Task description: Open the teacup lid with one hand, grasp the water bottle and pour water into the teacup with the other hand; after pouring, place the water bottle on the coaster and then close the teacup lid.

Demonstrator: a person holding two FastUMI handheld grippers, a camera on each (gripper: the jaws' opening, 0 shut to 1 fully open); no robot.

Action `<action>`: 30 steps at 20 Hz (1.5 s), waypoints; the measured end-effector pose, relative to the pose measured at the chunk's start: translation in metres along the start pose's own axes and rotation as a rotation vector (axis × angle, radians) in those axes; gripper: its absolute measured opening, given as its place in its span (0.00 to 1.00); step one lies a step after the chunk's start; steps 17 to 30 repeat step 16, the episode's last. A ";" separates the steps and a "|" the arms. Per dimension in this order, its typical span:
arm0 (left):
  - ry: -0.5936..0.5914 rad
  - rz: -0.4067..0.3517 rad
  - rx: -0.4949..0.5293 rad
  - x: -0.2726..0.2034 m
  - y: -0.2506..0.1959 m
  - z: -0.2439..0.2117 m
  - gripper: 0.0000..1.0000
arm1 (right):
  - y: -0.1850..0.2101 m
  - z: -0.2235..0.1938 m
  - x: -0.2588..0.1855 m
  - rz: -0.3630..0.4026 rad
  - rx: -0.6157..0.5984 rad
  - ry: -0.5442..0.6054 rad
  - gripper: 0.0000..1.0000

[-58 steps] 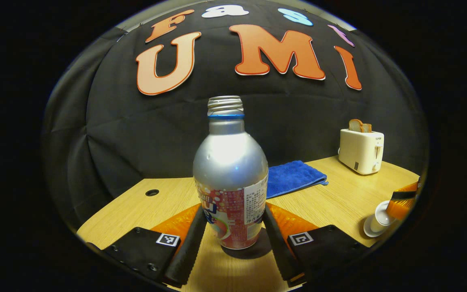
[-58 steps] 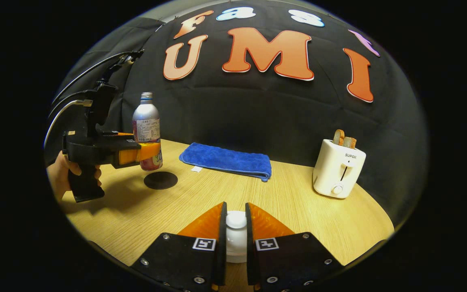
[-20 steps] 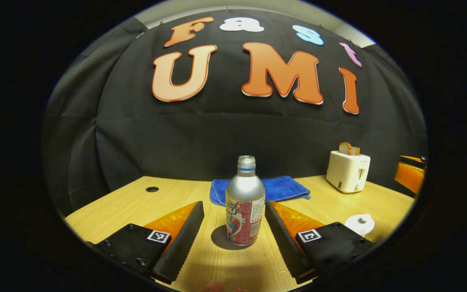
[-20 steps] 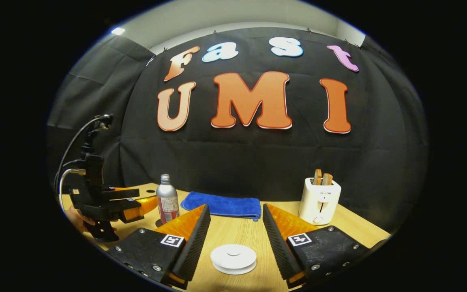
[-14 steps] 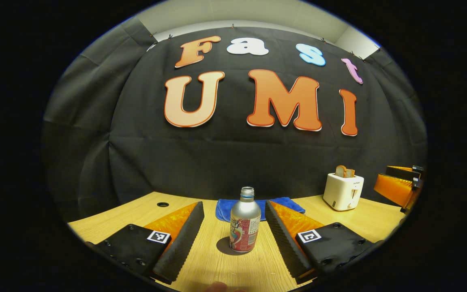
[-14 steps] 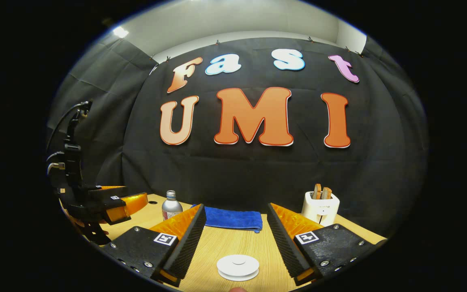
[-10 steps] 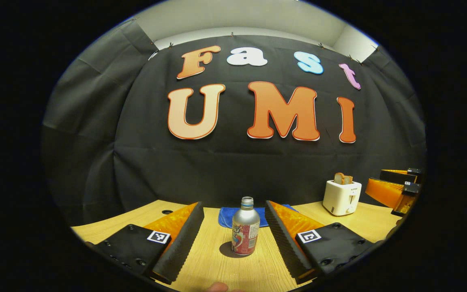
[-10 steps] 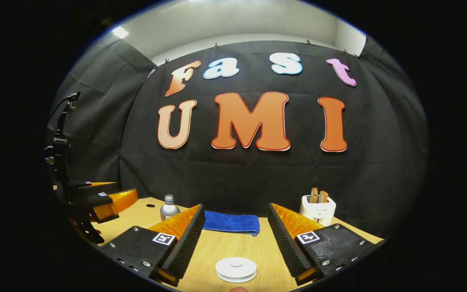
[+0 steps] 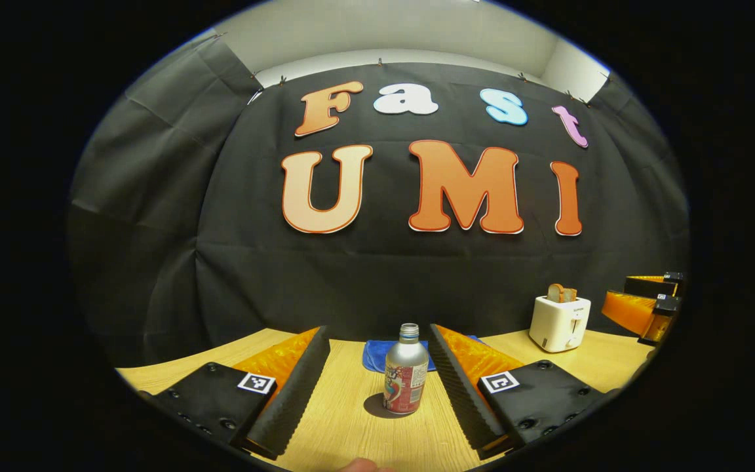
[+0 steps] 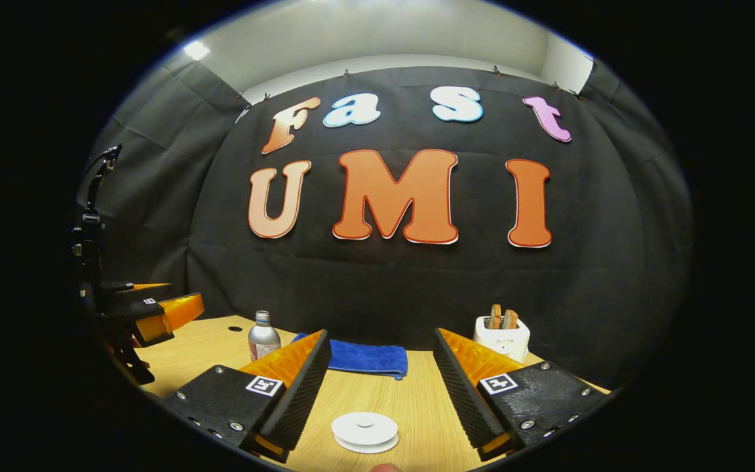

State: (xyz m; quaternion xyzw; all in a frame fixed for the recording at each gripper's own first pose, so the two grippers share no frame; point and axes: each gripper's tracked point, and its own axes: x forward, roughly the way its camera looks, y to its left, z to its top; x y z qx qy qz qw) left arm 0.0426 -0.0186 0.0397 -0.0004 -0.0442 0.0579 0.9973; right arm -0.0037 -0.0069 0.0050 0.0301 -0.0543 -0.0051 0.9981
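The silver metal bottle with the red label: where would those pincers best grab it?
Probably around the straight labelled lower body of the silver metal bottle, coming level from the front. It stands upright on a dark round coaster, and its shoulder and neck taper, so fingers could slip there.

A white toaster is sitting on the wooden bench, holding two bread slices. A folded blue towel is lying near it.

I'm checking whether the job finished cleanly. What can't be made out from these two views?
- Water level: in the right gripper view, the white teacup lid hides the cup's inside.
- Dark round coaster: in the left gripper view, the silver water bottle covers most of it.
- Bottle base: in the right gripper view, the right gripper's finger hides it.
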 end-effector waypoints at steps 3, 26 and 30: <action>0.024 0.025 -0.004 0.001 0.010 -0.009 0.98 | -0.001 -0.006 0.000 -0.005 0.001 0.014 0.94; 0.012 0.009 0.010 0.000 0.005 -0.006 0.98 | 0.002 -0.007 -0.001 0.001 0.010 0.017 0.94; 0.012 0.009 0.010 0.000 0.005 -0.006 0.98 | 0.002 -0.007 -0.001 0.001 0.010 0.017 0.94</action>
